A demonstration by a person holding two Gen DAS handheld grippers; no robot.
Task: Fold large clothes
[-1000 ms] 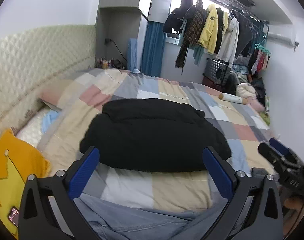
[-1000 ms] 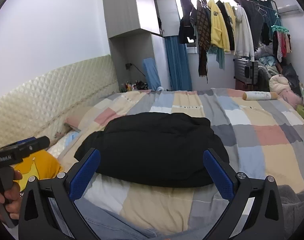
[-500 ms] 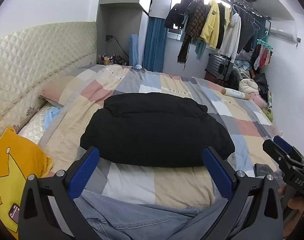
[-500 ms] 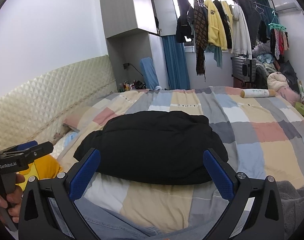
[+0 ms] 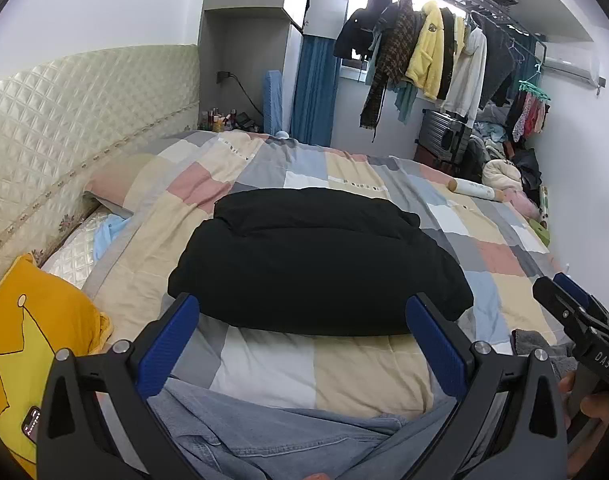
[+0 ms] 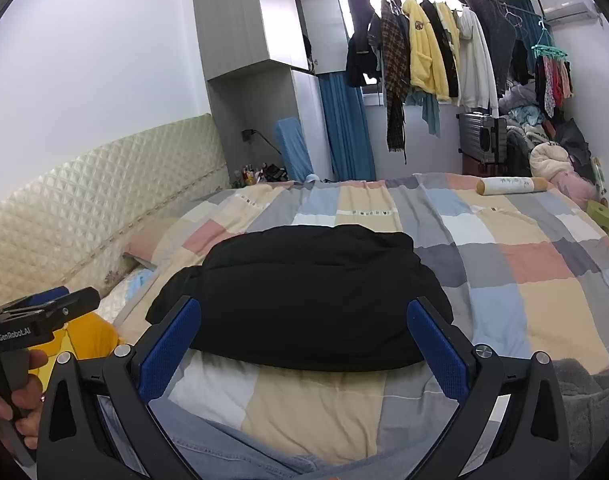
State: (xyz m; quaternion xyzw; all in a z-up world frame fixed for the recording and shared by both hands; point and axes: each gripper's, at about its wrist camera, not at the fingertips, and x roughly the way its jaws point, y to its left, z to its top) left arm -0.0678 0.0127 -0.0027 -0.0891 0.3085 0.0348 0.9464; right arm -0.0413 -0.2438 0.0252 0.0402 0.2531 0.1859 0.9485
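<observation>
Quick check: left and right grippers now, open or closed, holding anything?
Left gripper: open, holding nothing, above the bed short of the black jacket.
Right gripper: open, holding nothing.

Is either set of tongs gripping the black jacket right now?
No: the left tongs and right tongs both stand wide open, short of the folded black jacket lying on the bed.

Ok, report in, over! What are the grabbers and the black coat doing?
Left gripper open, empty. Right gripper open, empty. Black coat folded on the quilt, untouched. Denim garment bunched under the left jaws.

Black jacket (image 5: 320, 264) on checked bed (image 5: 384, 376)
</observation>
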